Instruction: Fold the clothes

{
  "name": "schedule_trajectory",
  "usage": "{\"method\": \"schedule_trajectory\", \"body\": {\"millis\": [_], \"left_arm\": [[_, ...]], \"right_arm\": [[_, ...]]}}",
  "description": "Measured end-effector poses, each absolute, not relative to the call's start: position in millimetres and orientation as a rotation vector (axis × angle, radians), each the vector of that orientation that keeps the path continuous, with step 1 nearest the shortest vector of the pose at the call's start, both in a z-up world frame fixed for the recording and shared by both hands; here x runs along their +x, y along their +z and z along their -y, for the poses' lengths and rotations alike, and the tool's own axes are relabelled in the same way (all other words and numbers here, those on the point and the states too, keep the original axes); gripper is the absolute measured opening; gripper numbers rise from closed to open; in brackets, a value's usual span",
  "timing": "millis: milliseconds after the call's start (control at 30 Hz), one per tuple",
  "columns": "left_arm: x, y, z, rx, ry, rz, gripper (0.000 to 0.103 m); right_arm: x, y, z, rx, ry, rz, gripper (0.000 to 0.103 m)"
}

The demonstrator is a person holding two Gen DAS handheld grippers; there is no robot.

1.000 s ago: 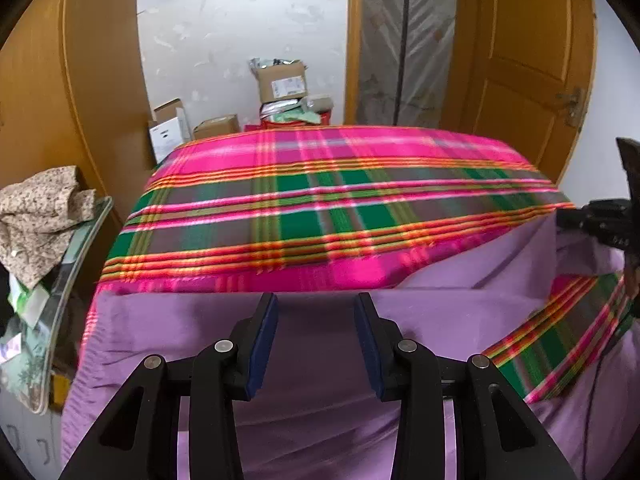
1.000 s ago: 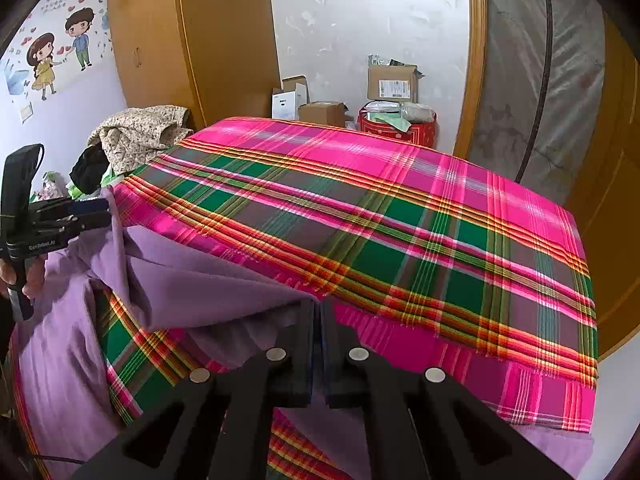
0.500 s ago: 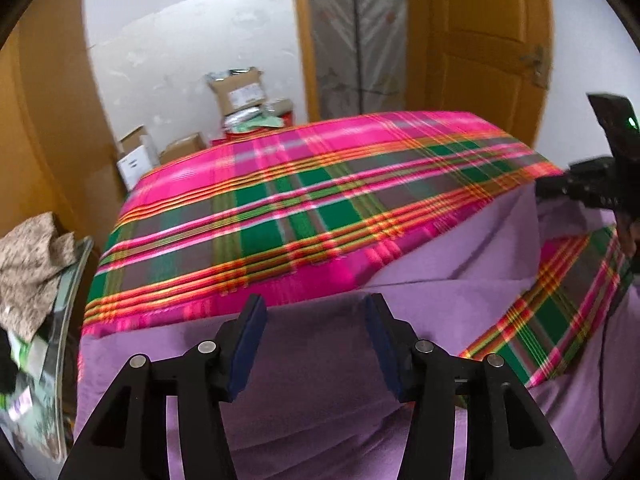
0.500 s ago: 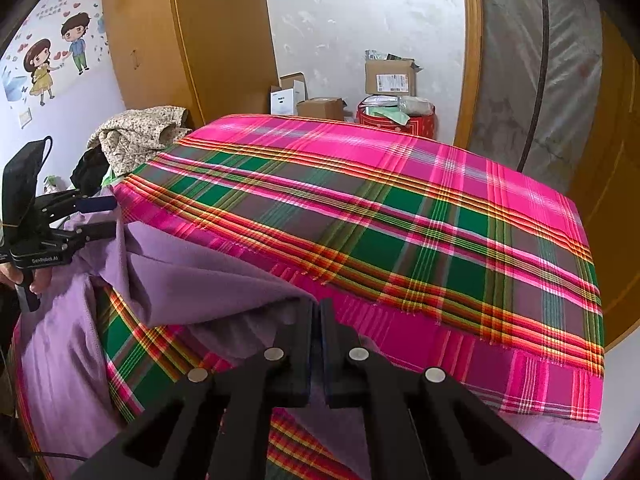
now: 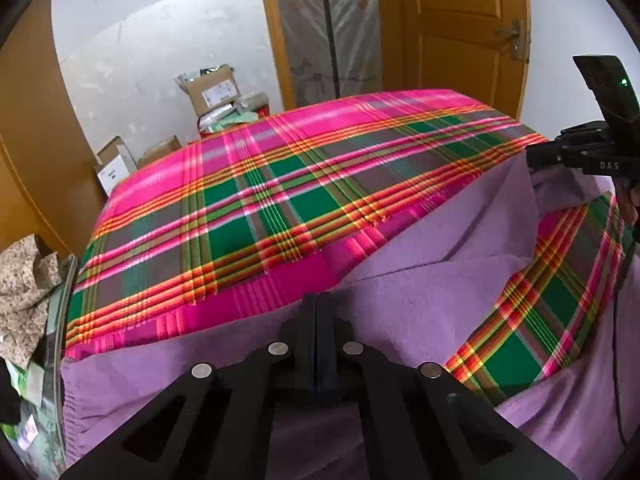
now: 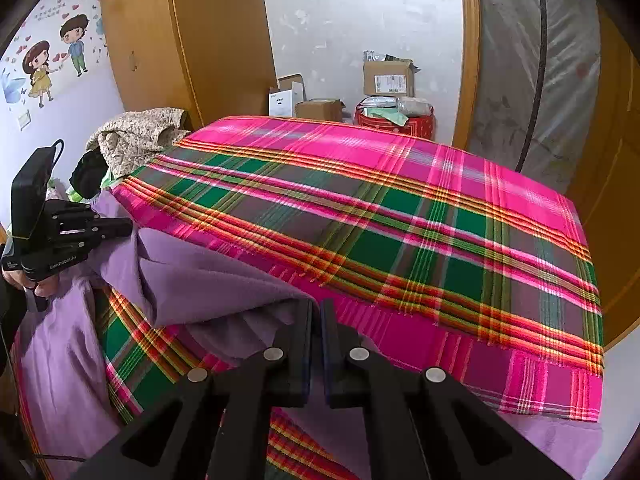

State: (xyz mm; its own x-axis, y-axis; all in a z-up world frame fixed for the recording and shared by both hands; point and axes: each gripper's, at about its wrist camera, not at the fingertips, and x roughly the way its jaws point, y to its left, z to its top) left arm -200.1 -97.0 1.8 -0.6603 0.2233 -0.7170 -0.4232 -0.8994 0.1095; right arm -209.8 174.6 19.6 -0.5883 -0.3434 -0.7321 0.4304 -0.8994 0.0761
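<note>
Purple cloth (image 5: 420,292), spread over the plaid bed (image 6: 380,216), is pinched by both tongs: left tongs (image 5: 316,308), right tongs (image 6: 316,312). Wall stickers (image 6: 52,60) are shown only by the right view, a door (image 5: 460,28) only by the left.

The left gripper (image 6: 120,227) body reads "DAS"; box labels illegible.

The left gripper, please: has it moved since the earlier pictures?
Yes. In the right wrist view the left gripper has shifted right, closer to the plaid cloth's corner, and its jaws have shut on the purple garment.
</note>
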Motion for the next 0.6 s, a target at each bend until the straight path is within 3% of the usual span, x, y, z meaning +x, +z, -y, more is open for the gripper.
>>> {"method": "schedule_trajectory", "body": {"millis": [433, 500, 600], "left_arm": [[-212.8, 34.3, 135.9, -0.974, 2.677, -0.148, 0.003], [-216.5, 26.8, 141.5, -1.035, 2.619, -0.143, 0.023], [-218.7, 18.5, 144.4, -1.083, 2.579, -0.187, 0.035]], "right_arm": [[-223.1, 49.0, -189.7, 1.007, -2.509, -0.068, 0.003], [-220.1, 45.8, -185.3, 1.01, -2.474, -0.105, 0.008], [-212.1, 40.0, -175.8, 1.012, -2.421, -0.191, 0.021]]}}
